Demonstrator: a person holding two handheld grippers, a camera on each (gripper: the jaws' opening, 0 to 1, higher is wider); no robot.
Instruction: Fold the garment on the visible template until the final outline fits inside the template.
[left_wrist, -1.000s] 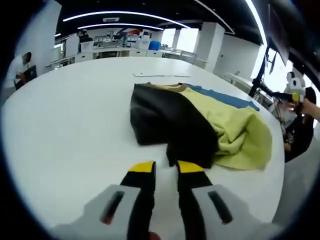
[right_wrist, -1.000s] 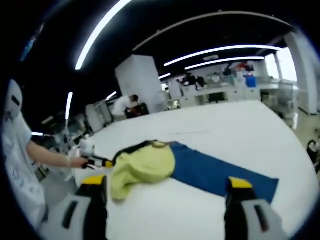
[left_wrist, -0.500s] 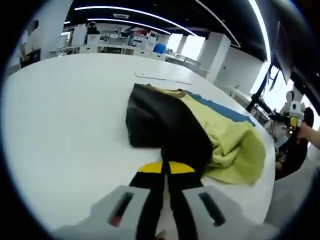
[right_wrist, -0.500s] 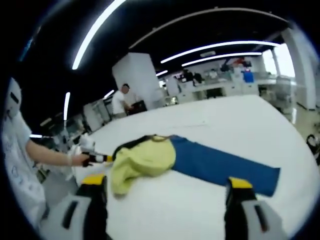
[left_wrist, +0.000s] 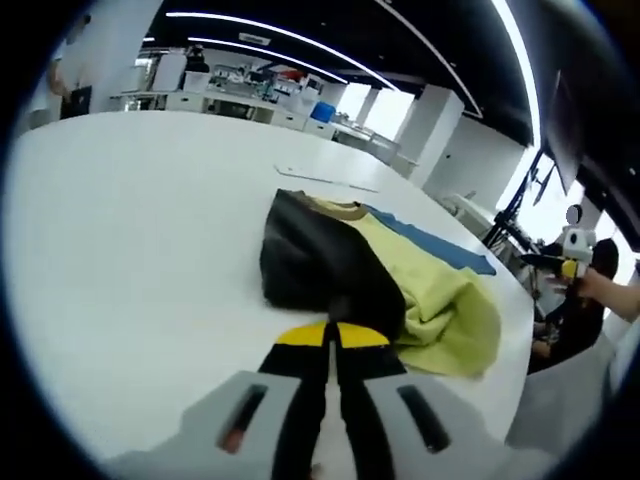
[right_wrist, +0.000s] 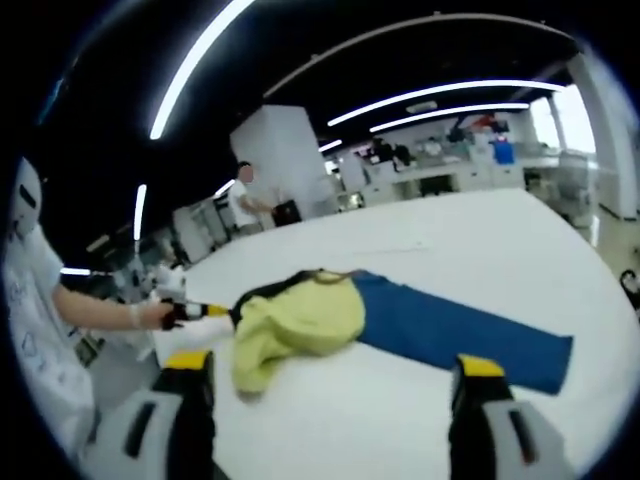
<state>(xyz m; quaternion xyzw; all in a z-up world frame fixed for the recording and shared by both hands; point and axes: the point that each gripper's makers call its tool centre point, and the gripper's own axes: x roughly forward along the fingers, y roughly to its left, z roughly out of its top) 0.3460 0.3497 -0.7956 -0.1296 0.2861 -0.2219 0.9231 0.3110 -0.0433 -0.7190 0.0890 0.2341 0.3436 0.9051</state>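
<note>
1. A wide white table (left_wrist: 120, 230) carries a crumpled garment of black and yellow-green cloth (left_wrist: 370, 275), seen from the left gripper view lying right of the middle of the tabletop.
2. Under and beyond the garment lies a flat blue rectangular template sheet (left_wrist: 440, 250); in the right gripper view this sheet (right_wrist: 470, 325) stretches away to the right of the cloth, bare for most of its length.
3. The garment (right_wrist: 295, 320) covers one end of the template, and its bunched yellow-green part spills past the sheet's edge onto the white table (right_wrist: 480, 230).
4. The left gripper (left_wrist: 331, 335), black with yellow tips, has its jaws pressed together on the near black hem of the garment, the cloth rising just above the tips.
5. From the right gripper view the left gripper (right_wrist: 212, 312) shows at the left end of the garment, held in a person's hand (right_wrist: 152, 314), its tip meeting the black edge of the cloth.
6. The right gripper (right_wrist: 335, 368) has its jaws wide apart with nothing between them, above the table on the near side of the garment and template, clear of both.
7. A thin pale strip (left_wrist: 325, 180) lies flat on the table beyond the garment.
8. A person in a light top (right_wrist: 245, 200) stands in the background by a white pillar.
</note>
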